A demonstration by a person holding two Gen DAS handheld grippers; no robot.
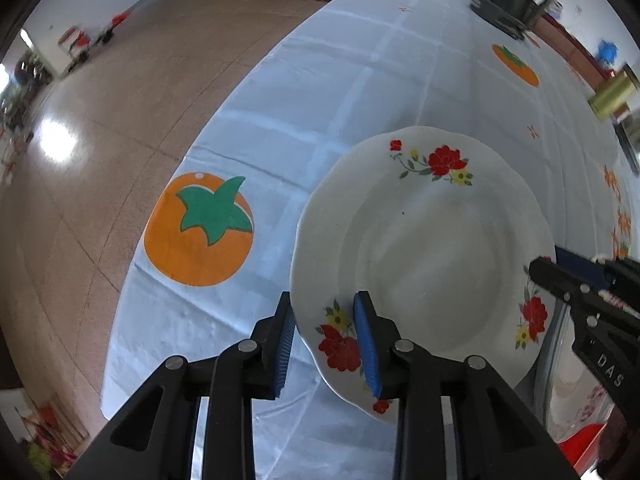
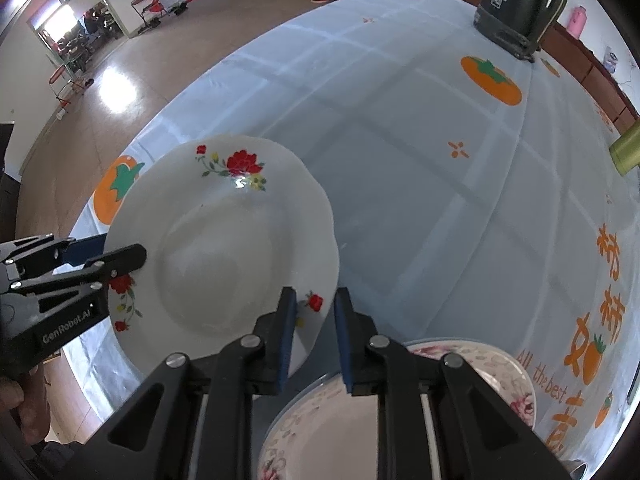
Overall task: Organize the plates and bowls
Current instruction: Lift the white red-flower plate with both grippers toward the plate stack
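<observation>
Steeply downward, both claws: left claw (image 1: pixel 326 344) and right claw (image 2: pixel 314 336) astride plate (image 1: pixel 424 248) rim.

The left gripper (image 1: pixel 325 340) points steeply down, its blue pads clamped on a rim. The right gripper (image 2: pixel 315 336) points steeply down too, jaws nearly closed.

- A table (image 2: pixel 400 168) wears a pale blue checked cloth (image 1: pixel 320 92) printed with orange persimmons;
- a dark kettle (image 2: pixel 516 4) stands at its far edge;
- a floral-rimmed dish (image 2: pixel 500 364) rests near the front.
</observation>
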